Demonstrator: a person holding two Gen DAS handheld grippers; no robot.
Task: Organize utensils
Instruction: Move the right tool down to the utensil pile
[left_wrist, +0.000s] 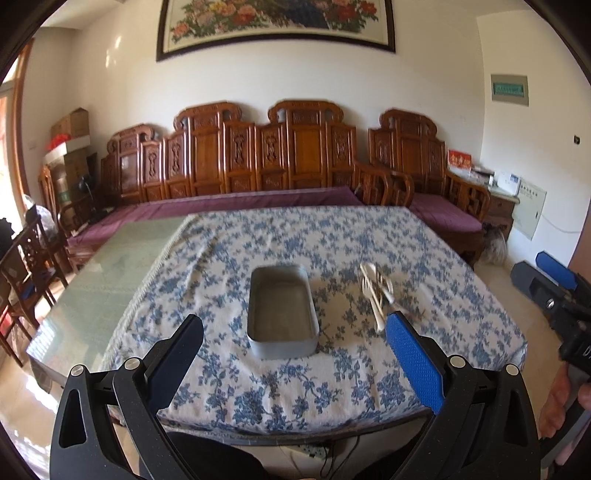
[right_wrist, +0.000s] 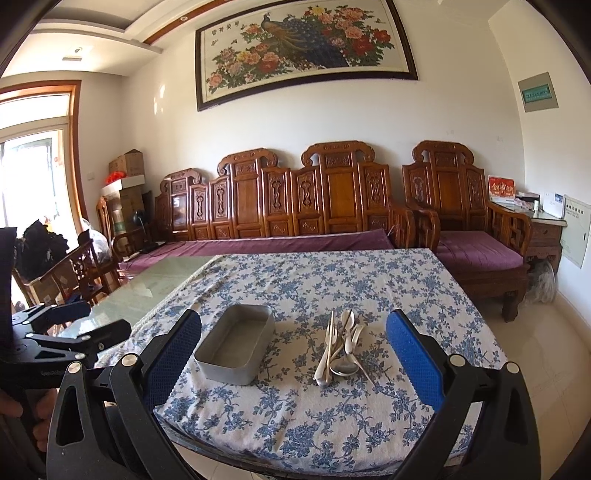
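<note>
Left gripper (left_wrist: 293, 347): jaws wide apart, holding nothing.
Right gripper (right_wrist: 293, 341): same, nothing held.
Metal tin (right_wrist: 236, 345): empty, ahead between the jaws.
Utensils (right_wrist: 341, 347): heaped just right of the tin, handles crossing.
Risk: a grab into the tangle likely drags neighbours or slips off thin handles.

Black hand-held grippers with blue pads

Left gripper (left_wrist: 294, 334) and right gripper (right_wrist: 293, 332): black frames, silver screws, textured blue pads (right_wrist: 413, 356); bare-skinned hand (left_wrist: 554, 402).

A family living room. Carved wooden sofa (right_wrist: 295, 206) with purple cushions lines the wall. Framed peacock painting (right_wrist: 306, 48) hangs above; floral-clothed table (right_wrist: 332, 406) in foreground.
</note>
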